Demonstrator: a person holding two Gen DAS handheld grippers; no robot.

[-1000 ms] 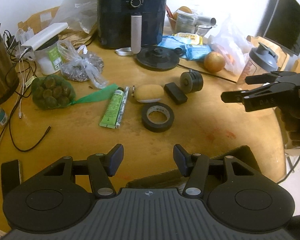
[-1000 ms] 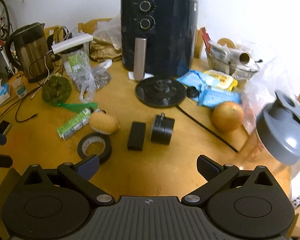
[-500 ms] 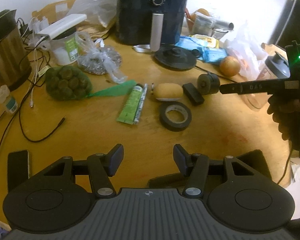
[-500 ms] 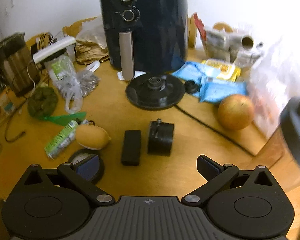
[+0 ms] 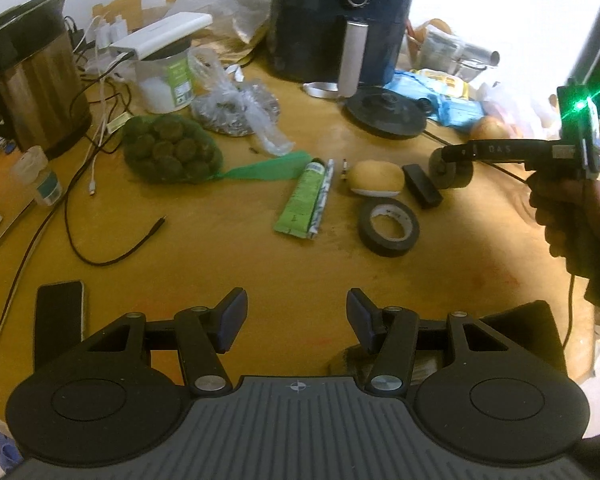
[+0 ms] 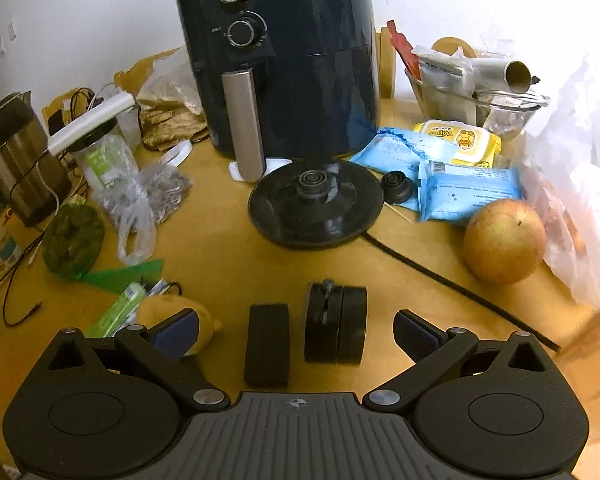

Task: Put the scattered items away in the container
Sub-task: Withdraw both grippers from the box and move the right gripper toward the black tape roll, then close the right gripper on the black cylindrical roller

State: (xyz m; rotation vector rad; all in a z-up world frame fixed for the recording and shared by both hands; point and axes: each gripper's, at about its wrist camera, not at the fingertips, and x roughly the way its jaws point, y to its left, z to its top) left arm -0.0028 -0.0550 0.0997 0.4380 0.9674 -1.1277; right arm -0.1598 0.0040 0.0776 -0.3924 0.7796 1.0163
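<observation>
Our right gripper (image 6: 294,330) hangs with jaws wide apart and empty, low over a black caster wheel (image 6: 336,322) and a matte black rectangular block (image 6: 267,345) side by side on the wooden table (image 6: 220,256). Our left gripper (image 5: 293,315) is half open, holding nothing. Only its view shows the black tape roll (image 5: 389,227), near the yellow sponge (image 5: 376,178) and flat green tube (image 5: 302,200); the far glossy air fryer (image 6: 284,60) shows whole only from the right.
</observation>
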